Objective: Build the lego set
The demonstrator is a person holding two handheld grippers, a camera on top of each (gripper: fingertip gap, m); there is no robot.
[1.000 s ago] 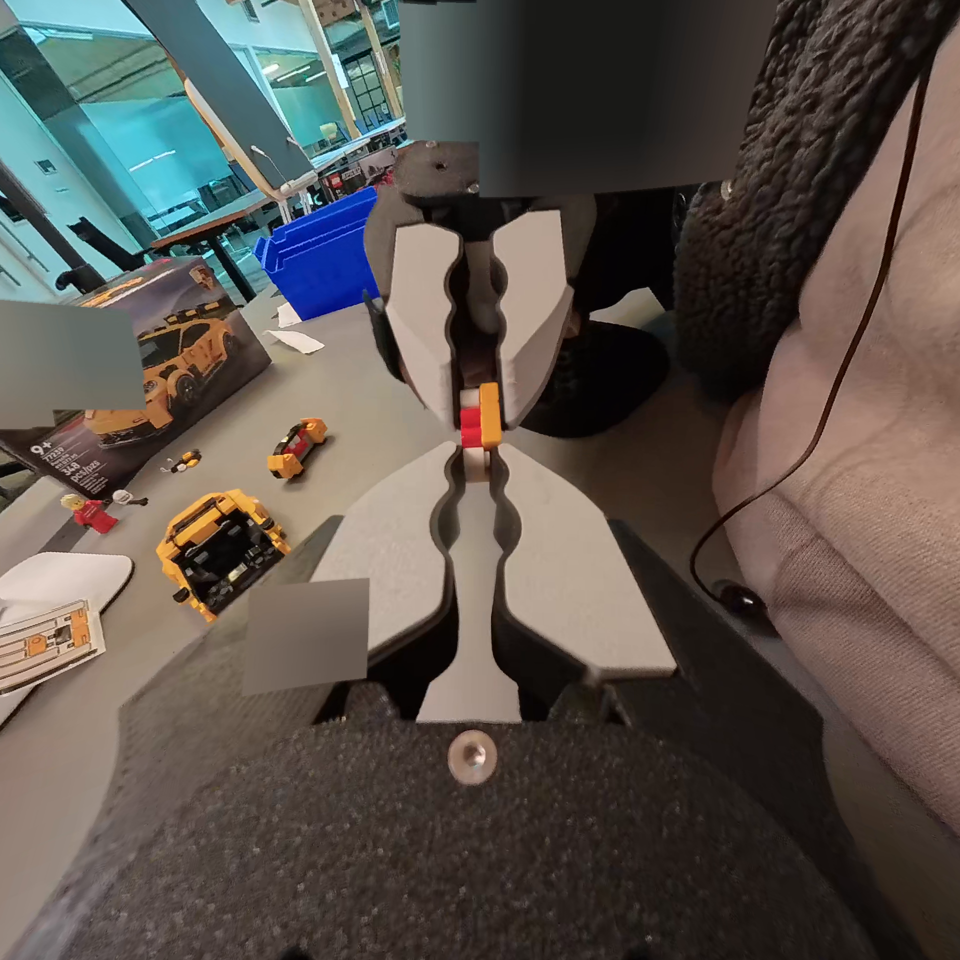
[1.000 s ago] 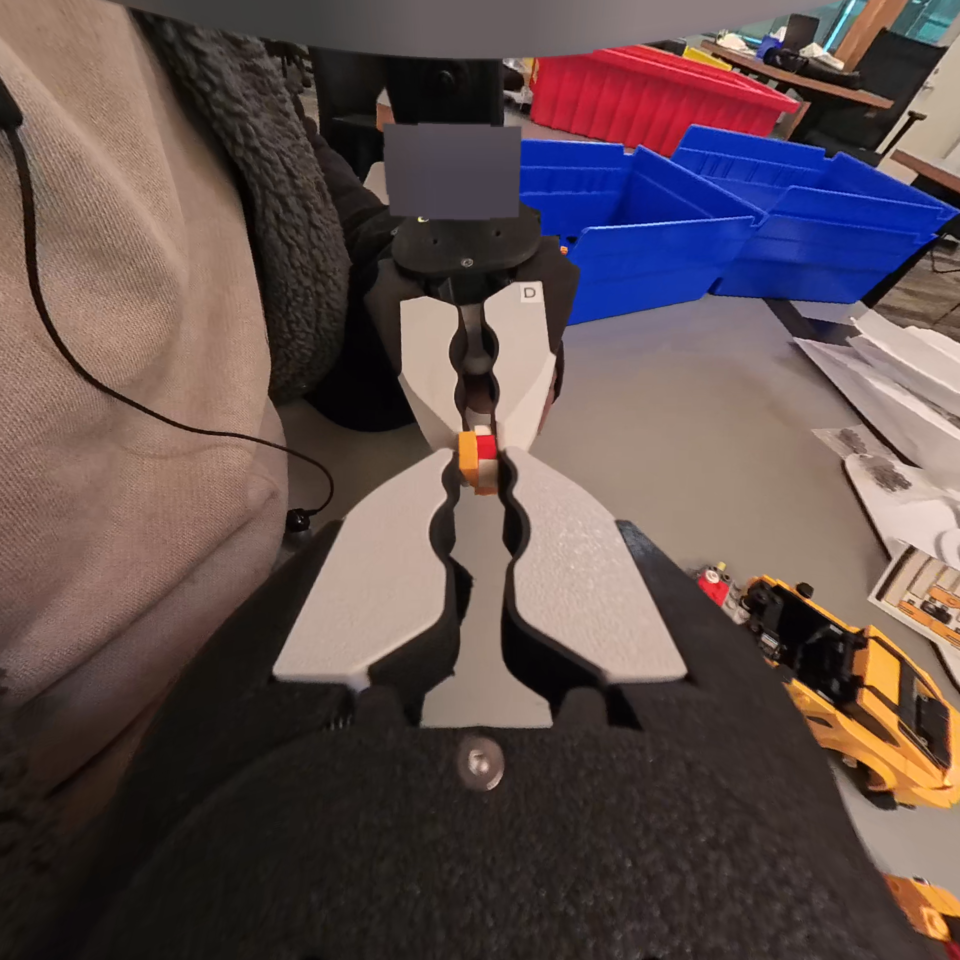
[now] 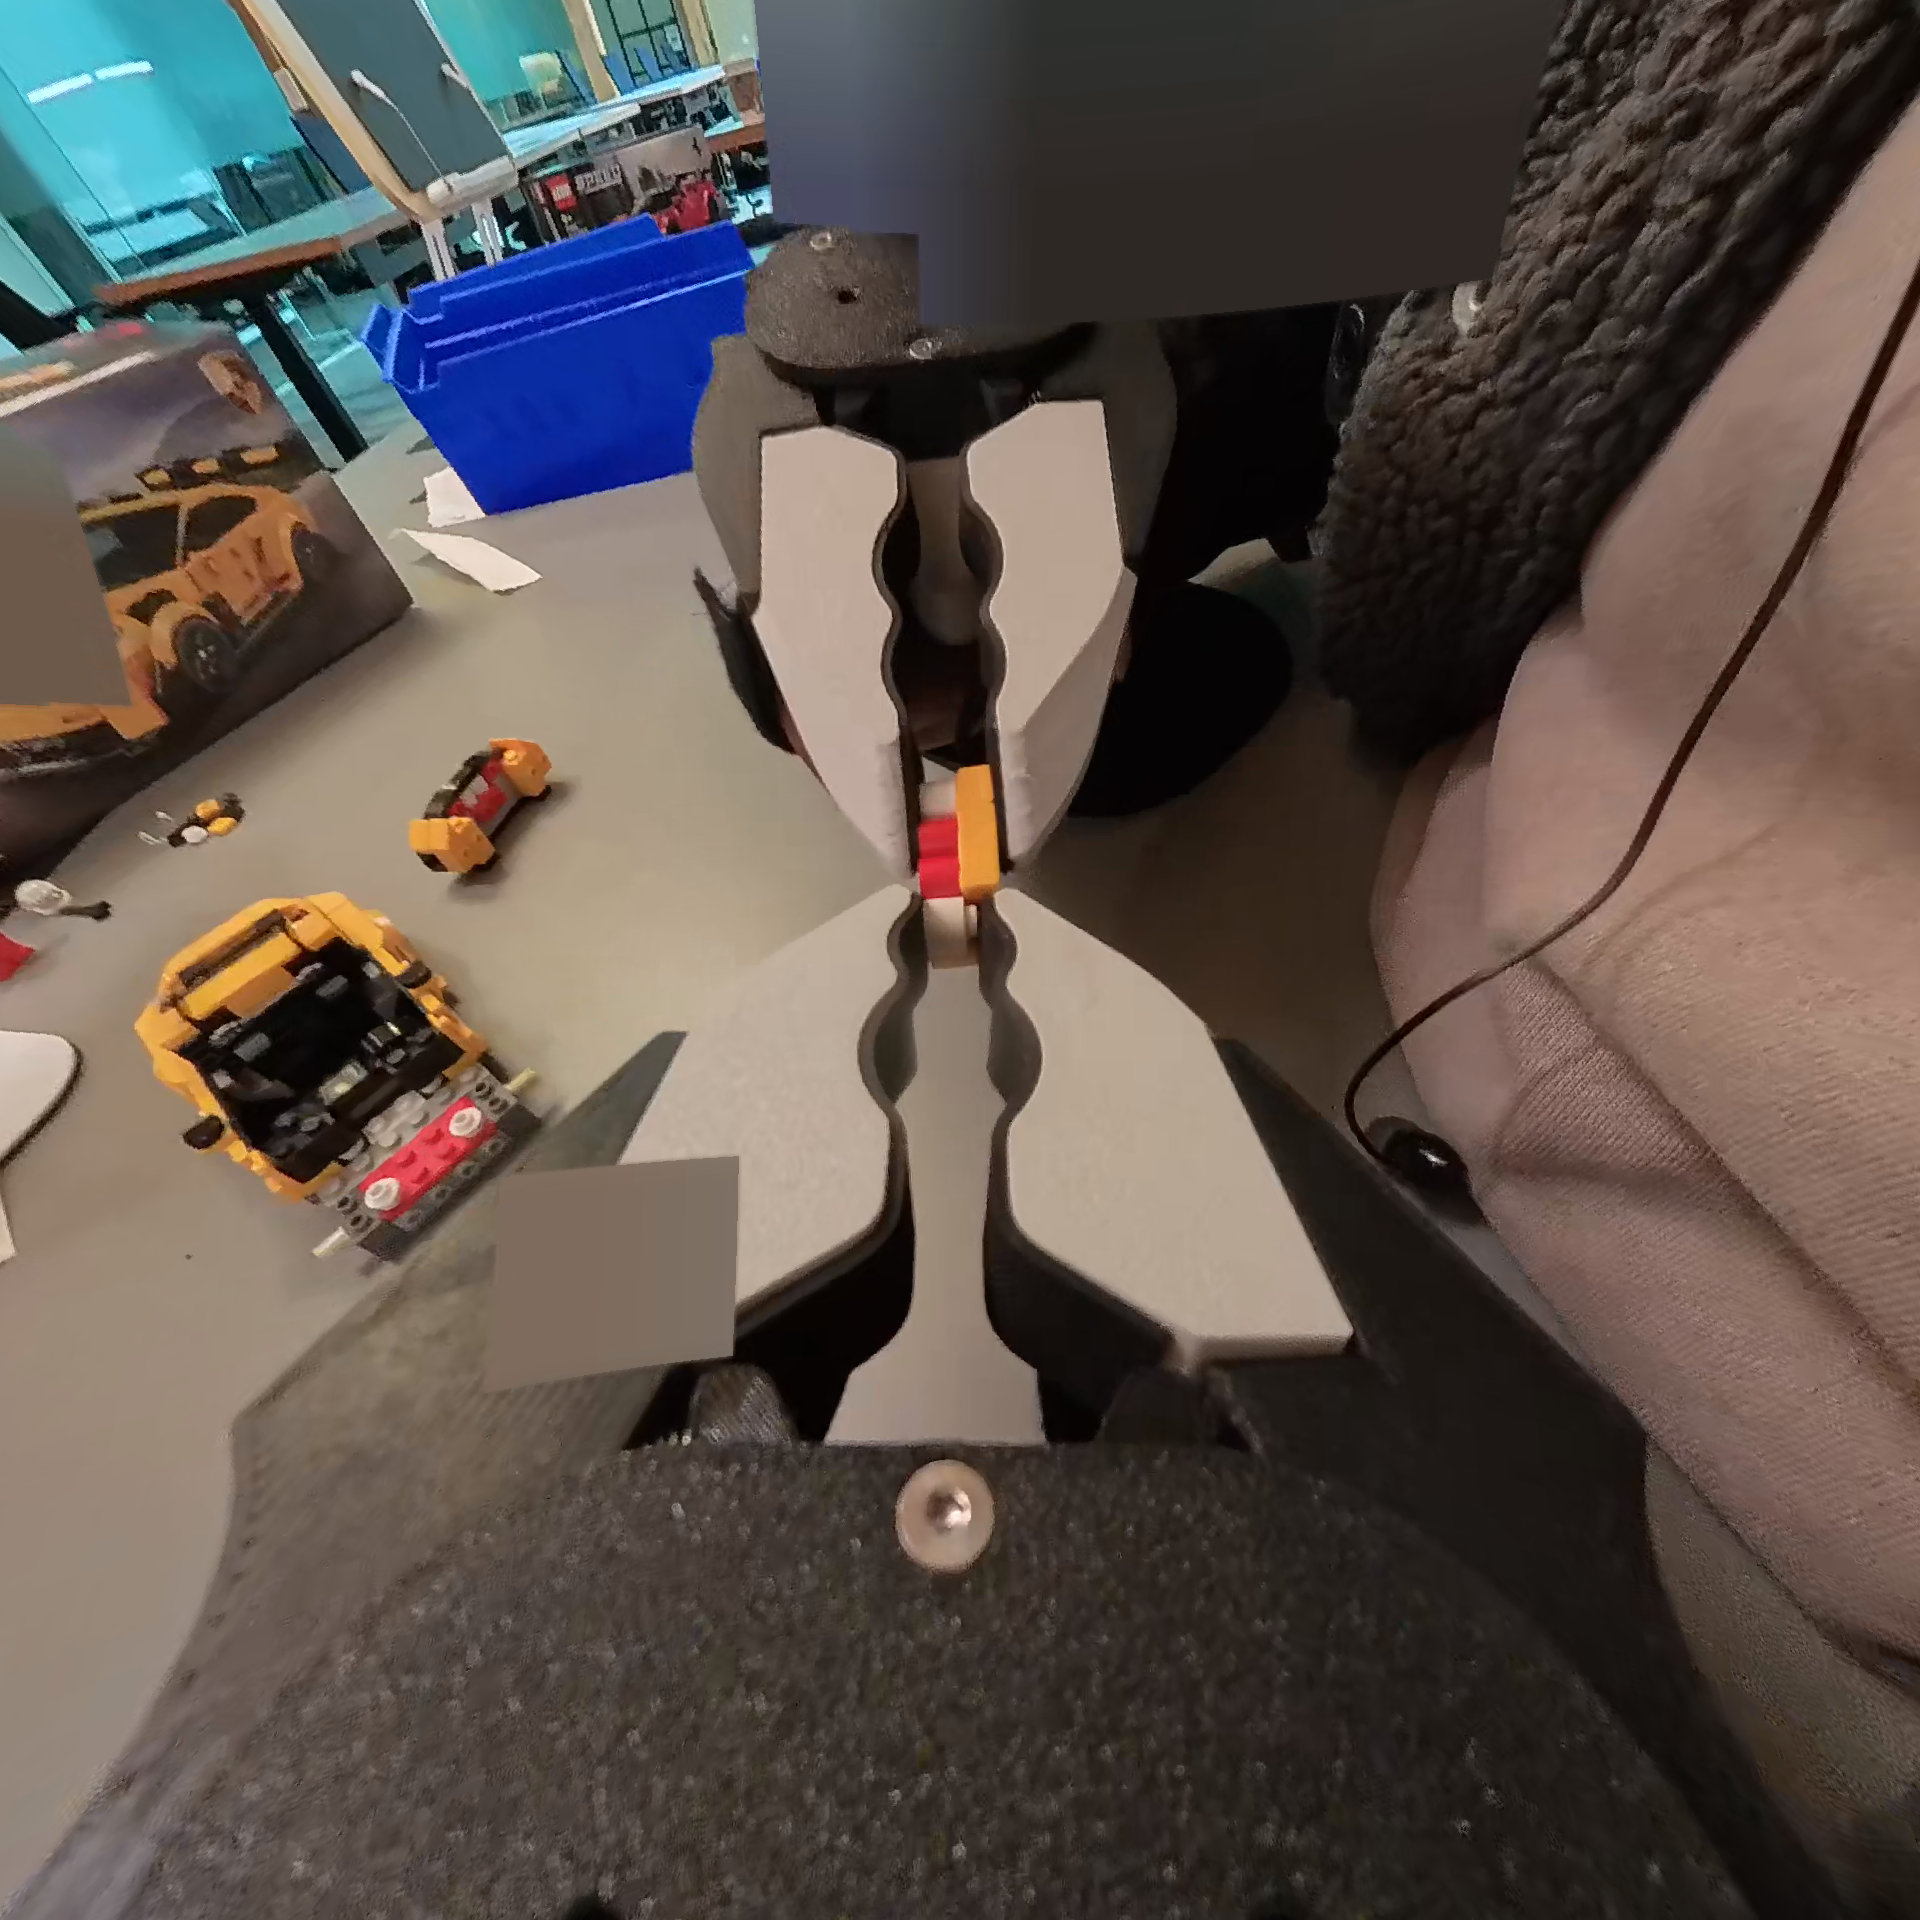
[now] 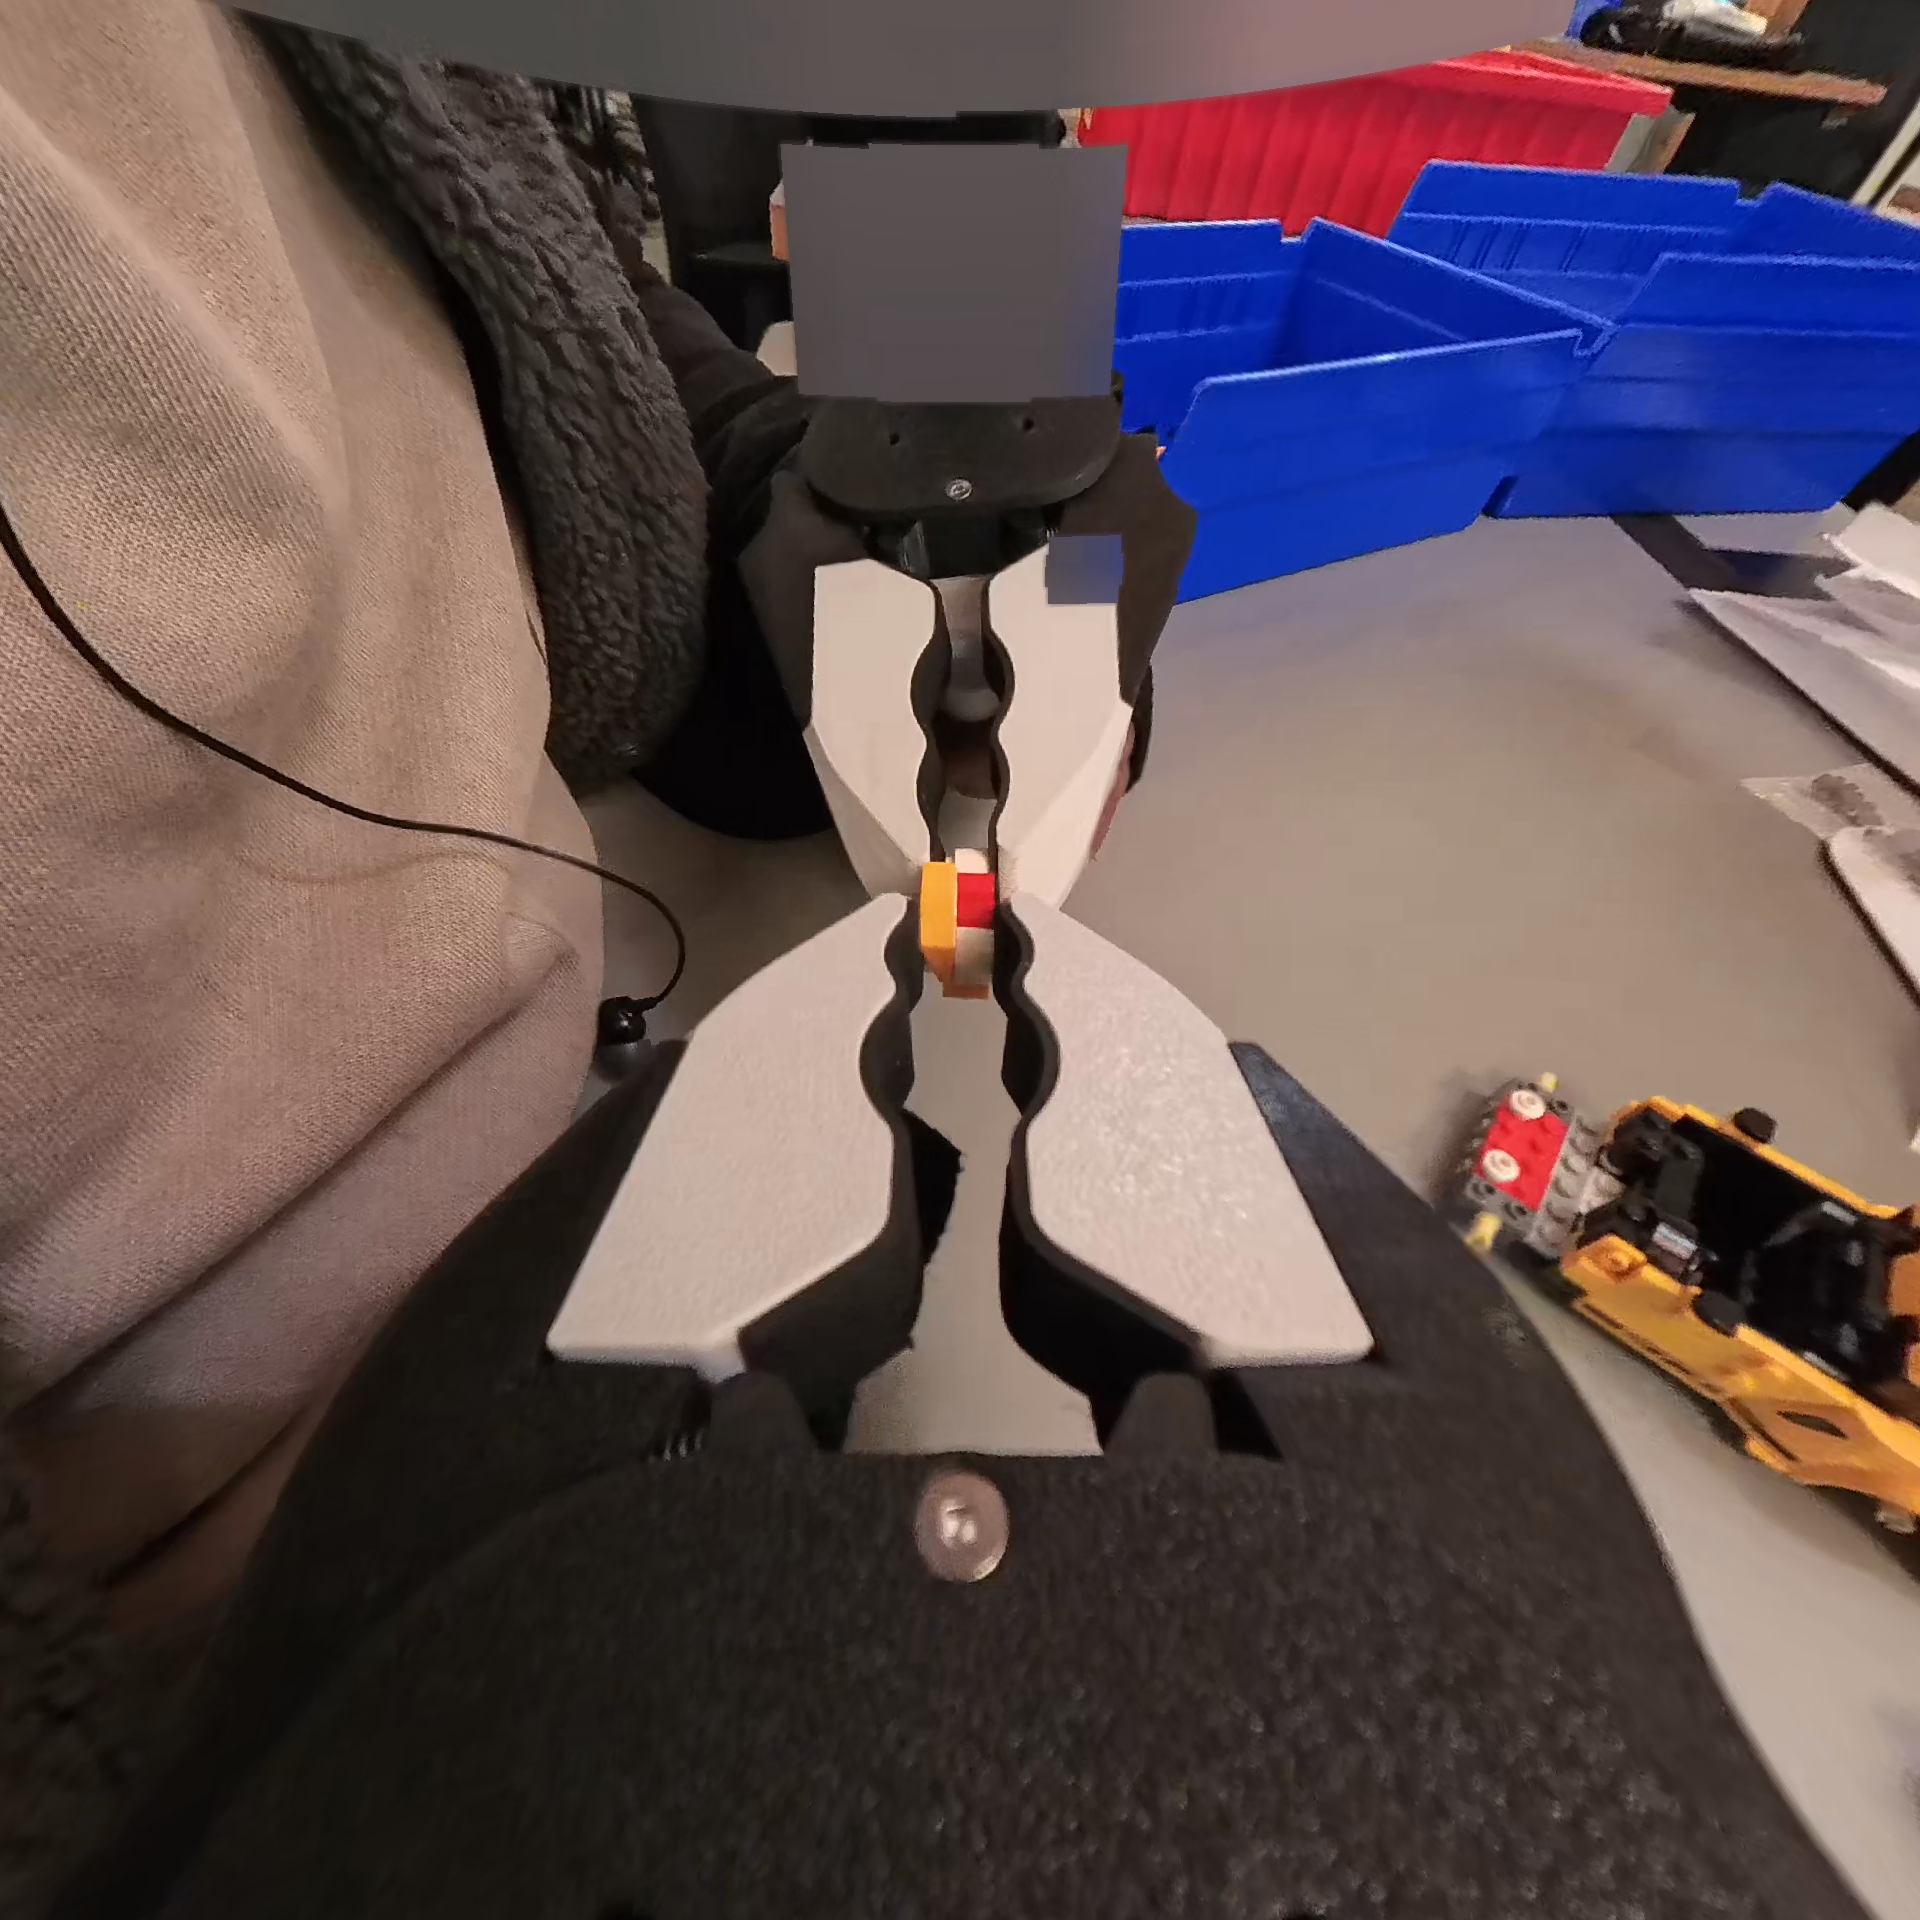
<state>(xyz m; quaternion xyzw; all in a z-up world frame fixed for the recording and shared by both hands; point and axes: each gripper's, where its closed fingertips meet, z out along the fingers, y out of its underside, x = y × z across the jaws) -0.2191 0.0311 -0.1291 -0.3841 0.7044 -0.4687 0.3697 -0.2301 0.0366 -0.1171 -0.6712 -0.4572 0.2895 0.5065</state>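
A small brick assembly of an orange plate (image 3: 975, 831), a red brick (image 3: 935, 857) and a white piece (image 3: 951, 930) hangs above the grey table (image 3: 644, 727). My left gripper (image 3: 951, 920) and right gripper (image 4: 956, 940) meet tip to tip, both shut on it. In the right wrist view the assembly (image 4: 940, 920) sits between my fingertips, with the left gripper (image 4: 961, 868) coming in from above. In the left wrist view the right gripper (image 3: 956, 831) comes in from above. The partly built yellow car (image 3: 312, 1049) lies on the table, also seen in the right wrist view (image 4: 1714, 1247).
A small orange, red and black sub-assembly (image 3: 483, 805) and tiny loose pieces (image 3: 203, 821) lie near the set's box (image 3: 187, 561). Blue bins (image 4: 1455, 364), a red bin (image 4: 1351, 145) and paper sheets (image 4: 1849, 644) stand behind. A person's beige top (image 3: 1662, 935) with a black cable is close by. The grippers are tip to tip, or close to it.
Both grippers stay clamped tip to tip on the small assembly. The views have shifted slightly, and the car's red and grey end now shows in the left wrist view.
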